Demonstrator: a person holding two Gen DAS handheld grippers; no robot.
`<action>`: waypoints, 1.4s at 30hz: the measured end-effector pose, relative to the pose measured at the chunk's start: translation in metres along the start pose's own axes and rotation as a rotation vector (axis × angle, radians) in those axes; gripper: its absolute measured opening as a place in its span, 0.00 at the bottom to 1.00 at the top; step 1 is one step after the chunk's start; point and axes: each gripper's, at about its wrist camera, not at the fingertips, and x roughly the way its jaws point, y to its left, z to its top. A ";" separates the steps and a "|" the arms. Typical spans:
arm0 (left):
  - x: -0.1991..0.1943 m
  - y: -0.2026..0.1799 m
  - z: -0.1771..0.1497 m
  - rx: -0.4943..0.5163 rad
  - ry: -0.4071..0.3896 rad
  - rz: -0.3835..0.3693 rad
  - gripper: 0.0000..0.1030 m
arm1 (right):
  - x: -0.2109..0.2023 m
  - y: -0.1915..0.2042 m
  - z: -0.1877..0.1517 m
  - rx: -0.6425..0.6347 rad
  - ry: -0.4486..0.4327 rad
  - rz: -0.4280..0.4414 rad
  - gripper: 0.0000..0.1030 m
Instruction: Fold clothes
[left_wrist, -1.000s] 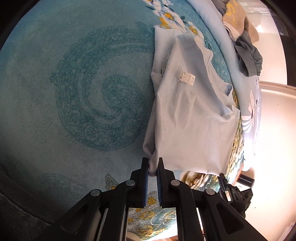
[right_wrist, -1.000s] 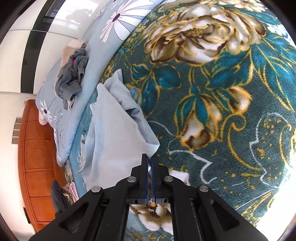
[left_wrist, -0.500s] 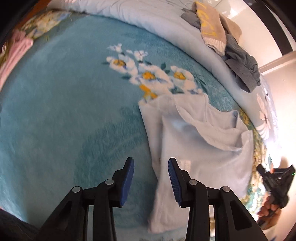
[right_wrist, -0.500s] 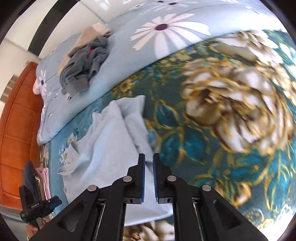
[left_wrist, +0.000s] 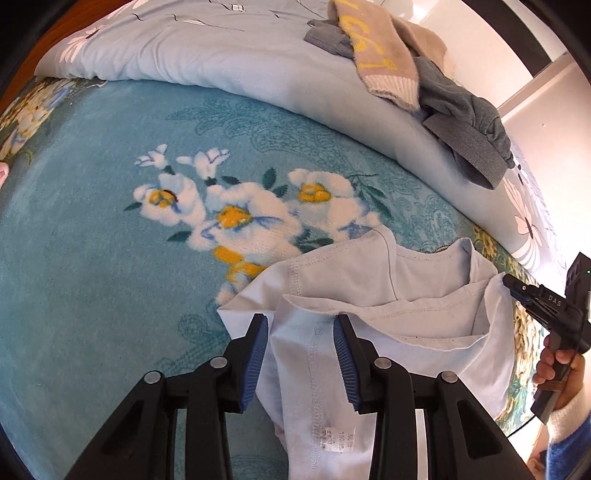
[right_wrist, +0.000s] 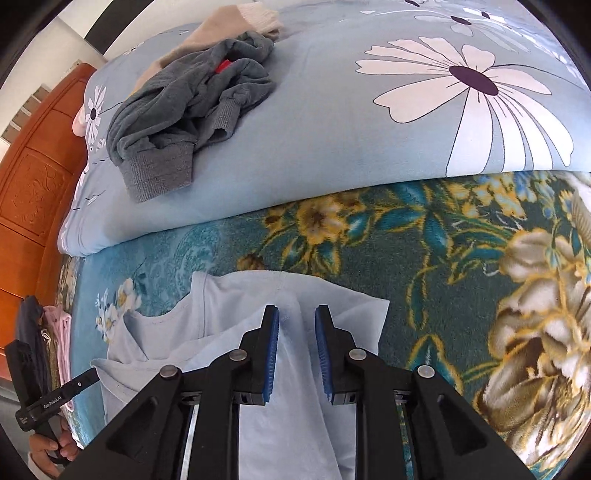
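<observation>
Left wrist view: left gripper (left_wrist: 300, 334) pointing down over the pale blue garment (left_wrist: 388, 332), jaws partly apart and closing, blue pads clear of the fabric. A fold of the garment with a stitched seam runs between the jaws, nothing pinched. Care label (left_wrist: 340, 439) shows just below the right jaw. Garment lies partly folded on the teal floral blanket (left_wrist: 110, 258), collar edge toward the light blue duvet (left_wrist: 221, 55). On the duvet: a beige knit (left_wrist: 373, 51) and a grey sweater (left_wrist: 469, 125), well apart from the garment. Right gripper's tip is at the garment's far right edge, held by a hand (left_wrist: 554, 365).

Right wrist view: right gripper (right_wrist: 296, 317) narrow, jaws opening, a raised ridge of the same garment between the pads, not clamped. Wooden headboard (right_wrist: 33, 184) at far left; dark and pink clothes (right_wrist: 55, 332) stacked near it.
</observation>
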 end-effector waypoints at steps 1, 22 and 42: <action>0.000 0.000 -0.001 0.004 -0.002 -0.003 0.24 | -0.001 0.000 0.000 0.003 -0.001 0.023 0.20; 0.000 0.025 0.026 -0.072 -0.054 0.011 0.03 | -0.023 0.006 0.026 -0.019 -0.113 0.078 0.02; -0.008 -0.059 -0.073 -0.104 0.133 -0.348 0.05 | -0.069 -0.088 -0.083 0.362 -0.063 -0.041 0.25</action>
